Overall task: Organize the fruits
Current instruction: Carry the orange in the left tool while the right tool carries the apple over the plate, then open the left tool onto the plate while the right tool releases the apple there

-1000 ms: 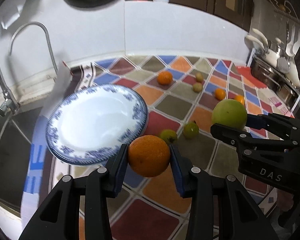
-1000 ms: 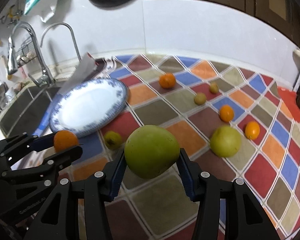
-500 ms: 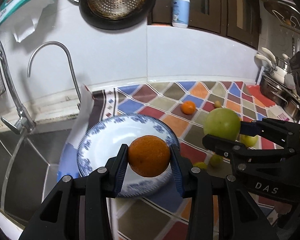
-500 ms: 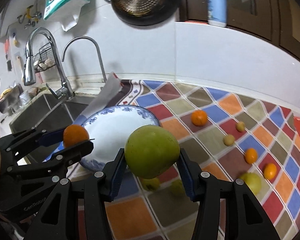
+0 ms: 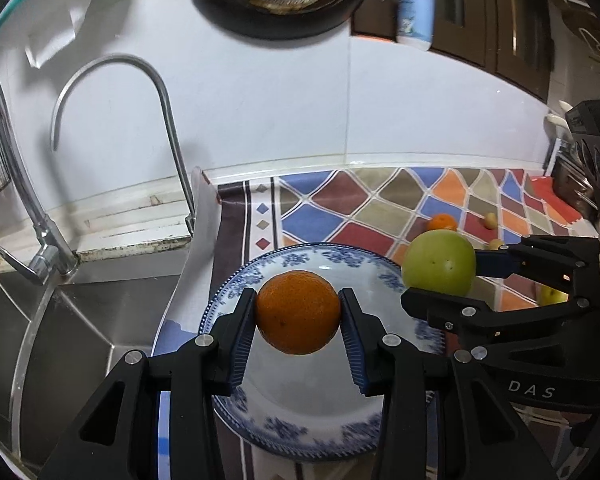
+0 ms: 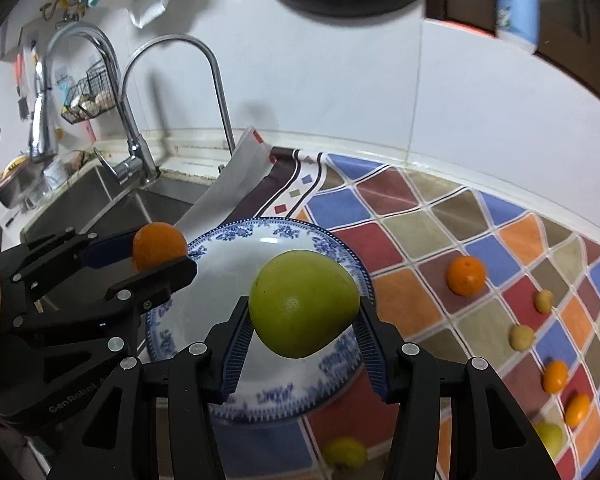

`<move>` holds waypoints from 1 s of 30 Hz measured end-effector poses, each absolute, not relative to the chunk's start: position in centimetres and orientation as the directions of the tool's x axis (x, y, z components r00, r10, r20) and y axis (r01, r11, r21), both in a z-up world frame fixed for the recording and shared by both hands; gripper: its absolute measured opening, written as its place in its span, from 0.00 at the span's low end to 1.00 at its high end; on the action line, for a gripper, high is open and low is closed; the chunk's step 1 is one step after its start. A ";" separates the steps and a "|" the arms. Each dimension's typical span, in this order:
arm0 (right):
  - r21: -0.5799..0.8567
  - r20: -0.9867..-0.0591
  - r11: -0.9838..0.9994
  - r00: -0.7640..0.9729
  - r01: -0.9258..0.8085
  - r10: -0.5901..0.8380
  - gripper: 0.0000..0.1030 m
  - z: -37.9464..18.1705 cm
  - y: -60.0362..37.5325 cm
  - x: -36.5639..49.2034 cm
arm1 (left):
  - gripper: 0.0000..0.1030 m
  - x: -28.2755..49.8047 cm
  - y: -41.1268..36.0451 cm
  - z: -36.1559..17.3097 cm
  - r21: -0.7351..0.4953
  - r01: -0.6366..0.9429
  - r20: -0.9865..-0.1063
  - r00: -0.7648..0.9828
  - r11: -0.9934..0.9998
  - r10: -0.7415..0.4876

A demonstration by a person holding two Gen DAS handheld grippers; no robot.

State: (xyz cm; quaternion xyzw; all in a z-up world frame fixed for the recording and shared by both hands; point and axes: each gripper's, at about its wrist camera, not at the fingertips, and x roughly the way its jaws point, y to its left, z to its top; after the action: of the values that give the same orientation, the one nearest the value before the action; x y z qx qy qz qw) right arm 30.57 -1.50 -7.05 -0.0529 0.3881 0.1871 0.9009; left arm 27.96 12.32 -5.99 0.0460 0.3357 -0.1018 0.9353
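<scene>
Right now we hold a dimpled round orange [image 5: 298, 312] clamped between the ribbed blue pads of the left gripper [image 5: 299, 314], and a smooth, slightly lopsided green fruit [image 6: 303, 303] pinched the same way in the right gripper [image 6: 304, 312]; both sit in the air over the glossy white plate [image 5: 300, 420] with its blue floral rim, neither touching it. Compared with a second ago, both of our grippers have travelled from over the patterned cloth to above the plate, and the plate now fills the middle of each view instead of lying off to the left. Grip width looks unchanged. The plate rests on the checkered cloth [image 6: 420, 240] of coloured diamonds, near the steel sink [image 5: 60, 320] and its curved chrome faucet [image 5: 164, 120]. Loose fruit lies on the cloth to the right: a larger mandarin [image 6: 466, 275], two small tan fruits [image 6: 522, 337], two small orange ones [image 6: 555, 376], and a yellow-green one [image 6: 345, 454] close to the plate's near edge, partly blurred. The right gripper's black frame blocks part of the plate's right rim in the left wrist view.
</scene>
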 end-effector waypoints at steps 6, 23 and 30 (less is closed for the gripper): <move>0.033 -0.763 0.917 0.583 -0.396 0.279 0.50 -8.9 -0.1 33.9 | 0.40 30.8 13.0 -7.9 0.013 0.221 -0.672 0.724 0.975 -0.155; 0.057 -0.825 0.921 0.502 -0.385 0.261 0.50 -12.7 0.6 37.7 | 0.40 34.4 13.2 -11.2 -0.016 0.243 -0.736 0.654 0.970 -0.176; 0.064 -0.828 0.923 0.497 -0.379 0.262 0.50 -12.9 0.7 37.8 | 0.51 34.0 13.8 -10.3 0.003 0.221 -0.717 0.681 0.975 -0.152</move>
State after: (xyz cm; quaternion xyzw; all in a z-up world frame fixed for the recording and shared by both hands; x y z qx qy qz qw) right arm 37.76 0.66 -12.86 -0.0630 0.4660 0.1857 0.8628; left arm 33.98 13.80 -10.33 0.0446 0.3863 -0.1020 0.9156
